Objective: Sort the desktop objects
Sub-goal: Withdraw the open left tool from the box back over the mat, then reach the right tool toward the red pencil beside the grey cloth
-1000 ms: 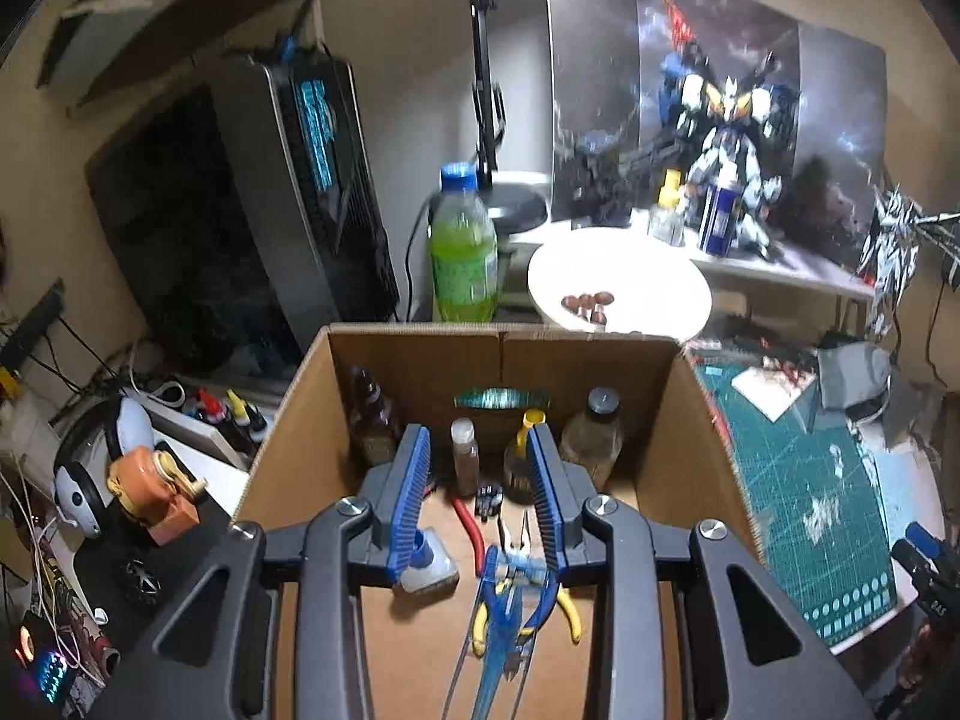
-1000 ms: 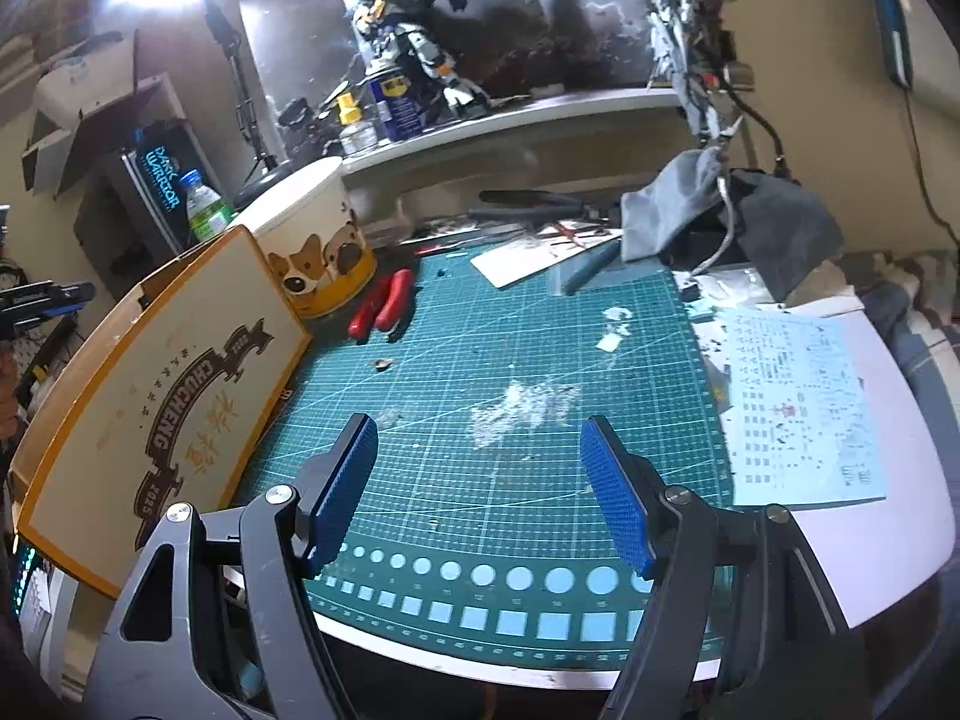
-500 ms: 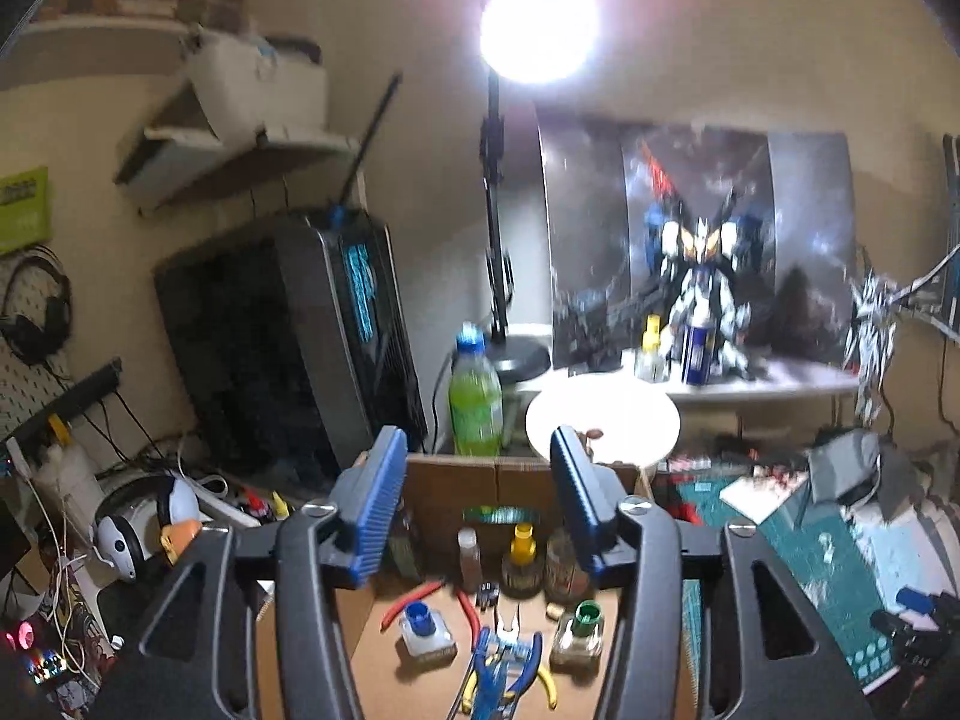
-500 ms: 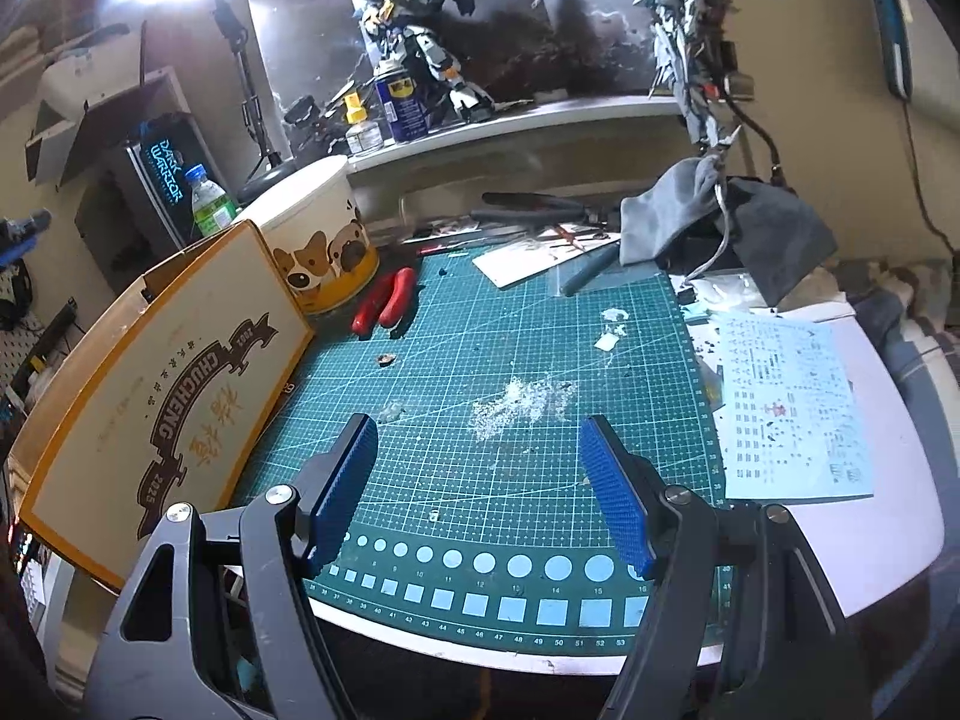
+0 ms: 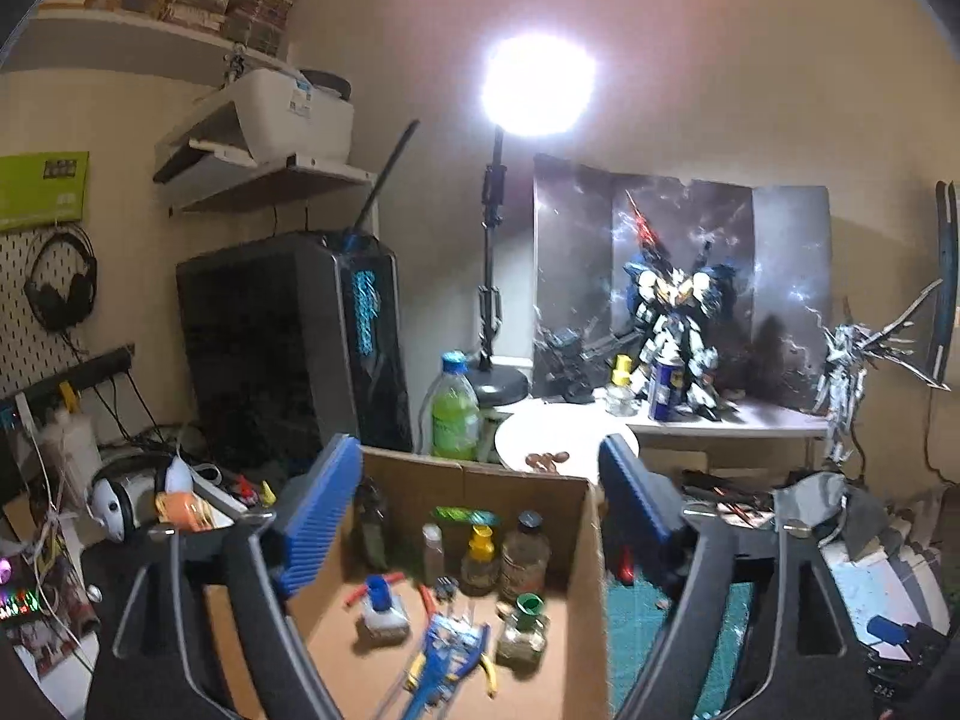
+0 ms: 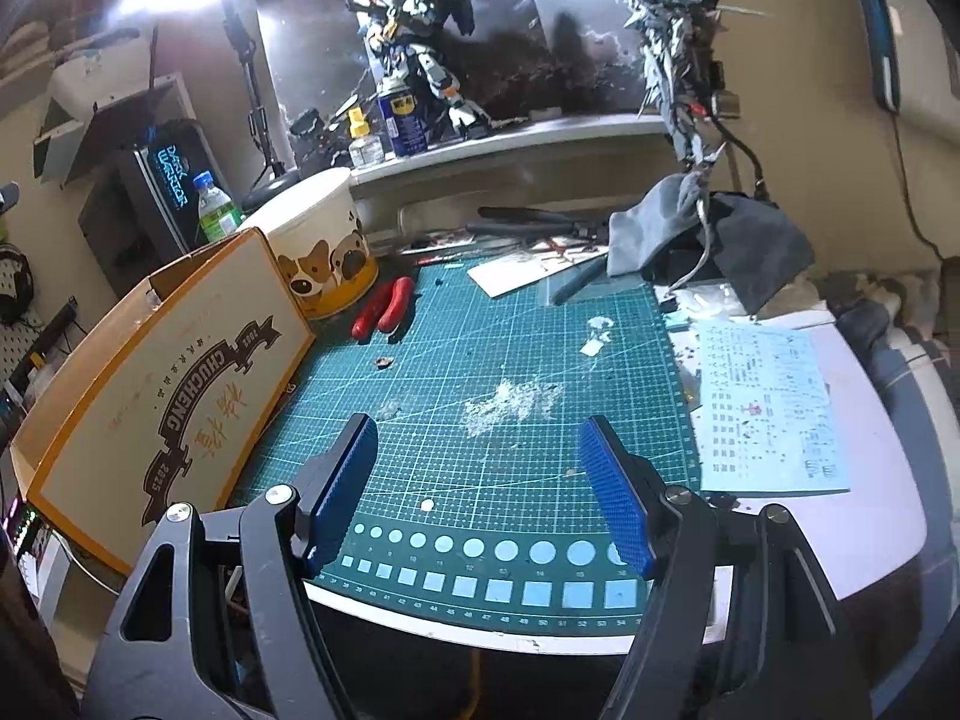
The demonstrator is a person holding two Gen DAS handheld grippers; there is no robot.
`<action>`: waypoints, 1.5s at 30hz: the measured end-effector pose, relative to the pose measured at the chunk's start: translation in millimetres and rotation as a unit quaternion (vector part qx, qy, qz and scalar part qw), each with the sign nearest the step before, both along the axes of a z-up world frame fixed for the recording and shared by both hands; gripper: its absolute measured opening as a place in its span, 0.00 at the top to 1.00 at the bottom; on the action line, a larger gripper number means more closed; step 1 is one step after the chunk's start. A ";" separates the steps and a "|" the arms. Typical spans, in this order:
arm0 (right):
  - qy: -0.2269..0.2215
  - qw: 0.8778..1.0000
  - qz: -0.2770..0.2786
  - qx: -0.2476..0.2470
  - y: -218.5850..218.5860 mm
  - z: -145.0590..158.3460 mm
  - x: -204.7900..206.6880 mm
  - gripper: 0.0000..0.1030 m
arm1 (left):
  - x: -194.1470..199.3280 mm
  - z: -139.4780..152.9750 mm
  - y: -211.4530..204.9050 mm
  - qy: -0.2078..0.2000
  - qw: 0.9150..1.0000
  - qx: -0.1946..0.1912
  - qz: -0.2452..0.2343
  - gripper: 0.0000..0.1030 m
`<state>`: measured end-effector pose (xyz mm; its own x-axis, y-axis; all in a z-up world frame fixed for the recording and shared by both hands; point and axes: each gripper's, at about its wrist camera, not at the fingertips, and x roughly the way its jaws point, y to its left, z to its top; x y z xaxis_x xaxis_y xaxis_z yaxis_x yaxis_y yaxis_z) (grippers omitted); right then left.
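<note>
My left gripper (image 5: pixel 480 480) is open and empty, held above the near side of a cardboard box (image 5: pixel 585 540). The box holds several small paint bottles (image 5: pixel 525 552), a blue-capped jar (image 5: pixel 381 603), a green-capped jar (image 5: pixel 525 624) and blue and yellow pliers (image 5: pixel 447 657). My right gripper (image 6: pixel 480 480) is open and empty, low over the front of the green cutting mat (image 6: pixel 480 360). Red-handled nippers (image 6: pixel 384 306) lie on the mat's far left, next to the box's printed side (image 6: pixel 174 384).
A white dog-print tub (image 6: pixel 318 246) stands behind the box. Grey cloths (image 6: pixel 708 234), a decal sheet (image 6: pixel 768 408), black pliers (image 6: pixel 540 219) and white debris (image 6: pixel 510 402) lie on the desk. A shelf holds robot models (image 6: pixel 420 48) and a spray can (image 6: pixel 402 123). A green bottle (image 5: pixel 453 414) and a PC tower (image 5: pixel 288 348) stand behind the box.
My left gripper has risen out of the box, tilted upward and opened wide; a green-capped jar now sits on the box floor. My right gripper has hardly moved.
</note>
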<state>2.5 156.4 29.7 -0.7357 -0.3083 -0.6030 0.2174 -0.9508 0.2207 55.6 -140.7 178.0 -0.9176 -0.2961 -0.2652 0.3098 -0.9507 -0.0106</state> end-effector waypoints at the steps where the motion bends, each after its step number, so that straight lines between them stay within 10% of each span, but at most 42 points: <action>1: 0.003 1.000 -0.001 0.002 1.7 1.1 2.2 0.35 | 0.5 -4.1 4.6 -0.005 1.000 0.001 0.001 0.08; 22: 0.032 0.998 -0.033 0.040 51.5 -14.4 43.2 0.32 | 28.9 -125.1 147.8 -0.024 0.986 -0.002 -0.167 0.00; 45: 0.017 0.997 -0.052 0.052 69.1 -33.5 -26.6 0.32 | -61.3 -152.6 154.4 -0.058 0.987 0.018 -0.151 0.00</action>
<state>-24.2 225.5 -3.8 -0.7803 -0.1669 -0.6027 0.1227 -0.9859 0.1142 -5.8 13.7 25.3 -0.9251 -0.0013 -0.3796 0.0129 -0.9995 -0.0279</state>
